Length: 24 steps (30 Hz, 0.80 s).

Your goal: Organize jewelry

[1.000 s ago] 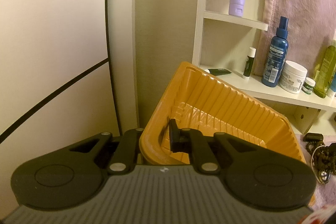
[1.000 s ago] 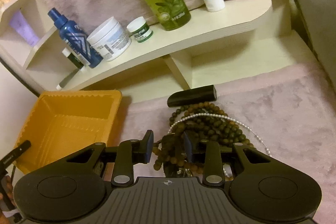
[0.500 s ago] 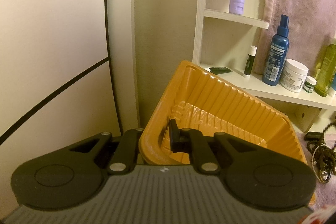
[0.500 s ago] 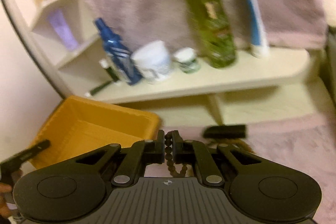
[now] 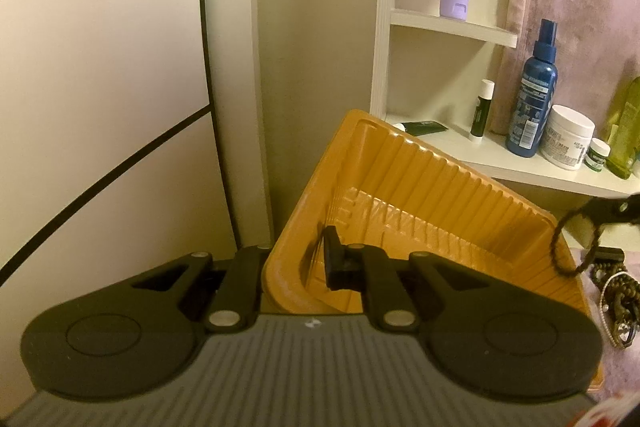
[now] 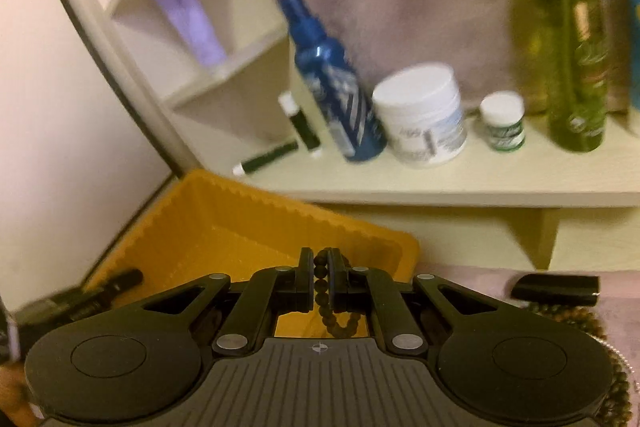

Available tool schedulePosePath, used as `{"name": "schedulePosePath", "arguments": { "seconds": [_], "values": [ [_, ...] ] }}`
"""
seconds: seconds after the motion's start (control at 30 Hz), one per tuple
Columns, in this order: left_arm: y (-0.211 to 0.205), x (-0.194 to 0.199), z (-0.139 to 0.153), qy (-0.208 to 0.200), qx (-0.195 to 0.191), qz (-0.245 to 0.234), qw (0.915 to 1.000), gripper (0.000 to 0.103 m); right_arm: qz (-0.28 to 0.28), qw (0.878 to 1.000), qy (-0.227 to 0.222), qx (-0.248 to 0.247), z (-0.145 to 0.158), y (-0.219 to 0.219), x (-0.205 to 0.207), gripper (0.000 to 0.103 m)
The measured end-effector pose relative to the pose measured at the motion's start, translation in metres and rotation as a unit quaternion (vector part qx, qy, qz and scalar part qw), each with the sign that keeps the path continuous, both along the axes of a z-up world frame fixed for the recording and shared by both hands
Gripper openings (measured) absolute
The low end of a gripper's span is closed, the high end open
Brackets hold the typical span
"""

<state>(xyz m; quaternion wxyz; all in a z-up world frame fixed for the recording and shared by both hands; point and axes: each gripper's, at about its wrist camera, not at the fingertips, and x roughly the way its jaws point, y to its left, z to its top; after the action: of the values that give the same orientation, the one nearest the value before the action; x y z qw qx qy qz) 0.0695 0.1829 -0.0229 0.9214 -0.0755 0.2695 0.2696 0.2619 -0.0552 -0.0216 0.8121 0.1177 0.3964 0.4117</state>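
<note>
An orange ribbed tray (image 5: 420, 195) is tilted up against the wall, and my left gripper (image 5: 301, 259) is shut on its near wall, one finger inside and one outside. My right gripper (image 6: 320, 267) is shut on a brown bead necklace (image 6: 322, 291), which hangs in a loop below the pads, just over the tray's (image 6: 224, 227) right rim. In the left wrist view that bead strand (image 5: 560, 247) dangles at the tray's right corner. More beaded jewelry (image 5: 616, 291) lies in a pile on the pink fur, partly seen at the right (image 6: 576, 319).
A black case (image 6: 556, 289) lies on the pink fur beside the pile. On the cream shelf (image 6: 440, 179) behind the tray stand a blue spray bottle (image 6: 332, 83), a white jar (image 6: 420, 115), a small jar (image 6: 502, 121) and a green bottle (image 6: 568, 59). A wall runs along the left.
My right gripper shut on the bead strand, lifted it off the pile and swung left toward the tray. The left gripper and tray stayed put.
</note>
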Motion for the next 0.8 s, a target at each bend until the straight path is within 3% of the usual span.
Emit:
{"name": "schedulePosePath", "arguments": {
  "seconds": [0.27, 0.33, 0.4, 0.47, 0.8],
  "values": [
    [0.001, 0.001, 0.000, 0.004, 0.001, 0.000, 1.0000, 0.012, 0.001, 1.000, 0.013, -0.023, -0.015, 0.019, 0.006, 0.009],
    [0.001, 0.001, 0.001, 0.004, 0.001, 0.001, 1.0000, 0.012, -0.004, 1.000, 0.013, -0.015, -0.012, 0.012, 0.006, 0.014],
    [0.001, 0.001, 0.000, 0.004, 0.001, 0.001, 1.0000, 0.012, -0.012, 1.000, 0.012, -0.011, -0.008, 0.003, 0.005, 0.032],
    [0.001, 0.001, 0.001, 0.003, 0.000, 0.001, 1.0000, 0.012, -0.023, 1.000, 0.005, -0.011, -0.005, -0.010, 0.002, 0.040],
    [0.001, 0.001, 0.000, 0.006, 0.002, 0.001, 1.0000, 0.012, -0.062, 0.997, 0.000, -0.040, -0.005, -0.063, -0.015, 0.040]
  ]
}}
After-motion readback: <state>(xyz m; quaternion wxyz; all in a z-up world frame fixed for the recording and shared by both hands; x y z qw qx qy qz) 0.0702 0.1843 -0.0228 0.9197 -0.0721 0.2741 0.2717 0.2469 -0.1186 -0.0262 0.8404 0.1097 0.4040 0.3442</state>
